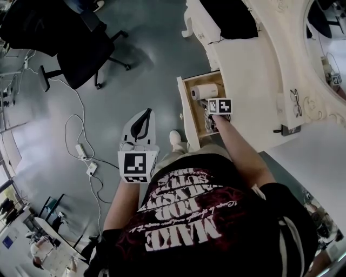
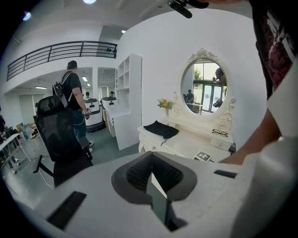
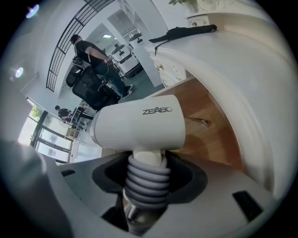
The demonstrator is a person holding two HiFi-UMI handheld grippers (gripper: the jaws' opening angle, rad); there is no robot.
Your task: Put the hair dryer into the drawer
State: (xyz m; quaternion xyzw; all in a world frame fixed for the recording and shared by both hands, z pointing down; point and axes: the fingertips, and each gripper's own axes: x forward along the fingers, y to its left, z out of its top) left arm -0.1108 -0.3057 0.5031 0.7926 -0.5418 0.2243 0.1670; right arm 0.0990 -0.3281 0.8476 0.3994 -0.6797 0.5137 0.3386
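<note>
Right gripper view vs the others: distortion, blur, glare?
Right gripper view: heavy fisheye, black corners, dresser edge bows; hair dryer sharp, print legible. Left gripper view: same fisheye, ceiling light glares at top; mirror crisp. Head view: floor has soft sheen, little blur.

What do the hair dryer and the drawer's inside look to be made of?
Hair dryer: smooth matte white plastic, judging by its even shell with printed lettering. Drawer inside: light wood or wood-look board, going by the faint grain.
</note>
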